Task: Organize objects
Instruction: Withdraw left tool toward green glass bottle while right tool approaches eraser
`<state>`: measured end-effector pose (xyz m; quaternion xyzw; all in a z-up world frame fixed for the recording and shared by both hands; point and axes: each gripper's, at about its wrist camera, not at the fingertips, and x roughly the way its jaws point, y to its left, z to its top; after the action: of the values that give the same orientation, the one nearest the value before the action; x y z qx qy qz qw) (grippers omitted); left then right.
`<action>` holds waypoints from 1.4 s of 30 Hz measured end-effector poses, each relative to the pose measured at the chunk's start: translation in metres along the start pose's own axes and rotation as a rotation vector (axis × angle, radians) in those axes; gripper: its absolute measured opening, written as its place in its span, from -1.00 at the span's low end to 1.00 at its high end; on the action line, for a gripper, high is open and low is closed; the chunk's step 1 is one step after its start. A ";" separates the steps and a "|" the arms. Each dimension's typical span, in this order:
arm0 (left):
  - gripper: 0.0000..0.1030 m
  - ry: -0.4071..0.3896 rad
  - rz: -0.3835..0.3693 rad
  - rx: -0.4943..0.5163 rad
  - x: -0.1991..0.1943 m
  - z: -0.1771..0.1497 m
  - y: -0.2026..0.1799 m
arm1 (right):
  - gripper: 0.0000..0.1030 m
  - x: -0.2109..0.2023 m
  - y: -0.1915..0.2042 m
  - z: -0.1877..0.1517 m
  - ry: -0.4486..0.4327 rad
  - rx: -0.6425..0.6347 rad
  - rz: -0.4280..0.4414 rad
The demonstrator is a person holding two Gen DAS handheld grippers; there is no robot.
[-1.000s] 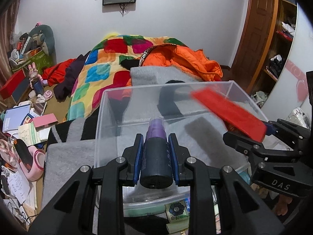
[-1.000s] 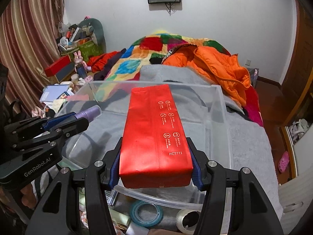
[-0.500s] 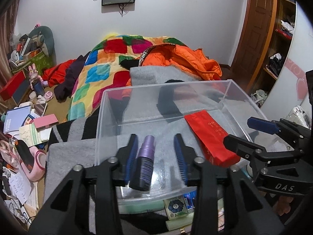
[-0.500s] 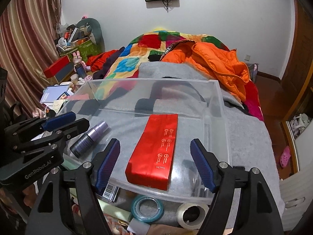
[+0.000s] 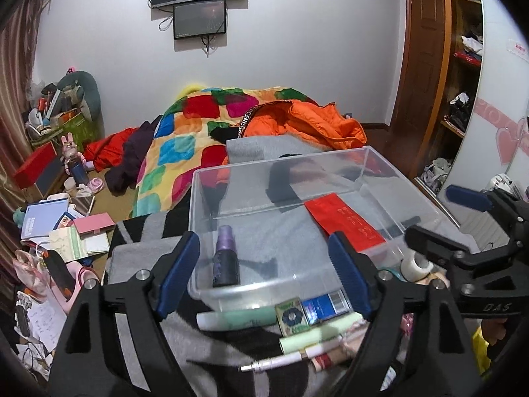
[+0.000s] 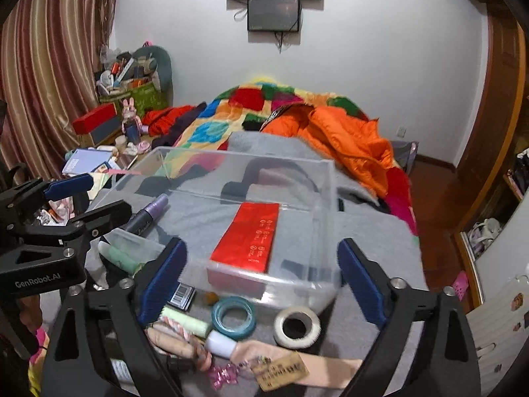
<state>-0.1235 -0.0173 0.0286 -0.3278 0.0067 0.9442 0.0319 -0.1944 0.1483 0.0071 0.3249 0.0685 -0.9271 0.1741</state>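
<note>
Both grippers, left [image 5: 264,268] and right [image 6: 261,278], hang with jaws spread wide and hold nothing. Just ahead of them, on the grey blanket [image 6: 373,241], sits the clear plastic bin [image 6: 325,178]. Inside it, ahead of the right gripper, lies the red packet [image 6: 251,235]; ahead of the left gripper lies the dark bottle with a purple cap [image 5: 225,258]. Below the right gripper, beside the bin's near wall, rest a blue tape ring [image 6: 234,317] and a white tape roll [image 6: 297,327].
</note>
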 end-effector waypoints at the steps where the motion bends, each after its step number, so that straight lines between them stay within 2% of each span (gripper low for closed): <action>1: 0.58 -0.003 -0.001 -0.003 -0.004 -0.003 0.000 | 1.00 -0.006 -0.001 -0.003 -0.020 0.012 -0.007; 4: 0.65 -0.003 -0.009 -0.014 -0.009 -0.009 0.000 | 1.00 -0.014 -0.005 -0.010 -0.049 0.040 -0.025; 13: 0.65 0.029 -0.029 0.002 -0.020 -0.040 -0.013 | 1.00 -0.011 -0.014 -0.042 0.025 0.096 -0.017; 19: 0.65 0.057 -0.076 -0.009 -0.023 -0.060 -0.025 | 1.00 -0.016 -0.020 -0.063 0.044 0.108 -0.046; 24: 0.65 0.071 -0.084 0.008 -0.025 -0.074 -0.037 | 0.99 -0.018 -0.024 -0.080 0.064 0.121 -0.062; 28: 0.65 0.093 -0.116 -0.010 -0.025 -0.084 -0.041 | 0.98 -0.020 -0.023 -0.089 0.070 0.121 -0.054; 30: 0.65 0.103 -0.133 -0.020 -0.024 -0.089 -0.042 | 0.89 -0.021 -0.022 -0.092 0.067 0.116 -0.060; 32: 0.65 0.112 -0.150 -0.031 -0.023 -0.093 -0.043 | 0.69 -0.023 -0.021 -0.094 0.068 0.115 -0.063; 38: 0.65 0.107 -0.161 -0.012 -0.025 -0.100 -0.053 | 0.42 -0.022 -0.029 -0.099 0.082 0.151 -0.044; 42: 0.64 0.128 -0.175 -0.014 -0.018 -0.104 -0.057 | 0.39 -0.017 -0.027 -0.104 0.101 0.123 -0.052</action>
<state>-0.0409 0.0355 -0.0413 -0.3868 -0.0264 0.9150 0.1115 -0.1316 0.2032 -0.0626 0.3793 0.0287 -0.9162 0.1258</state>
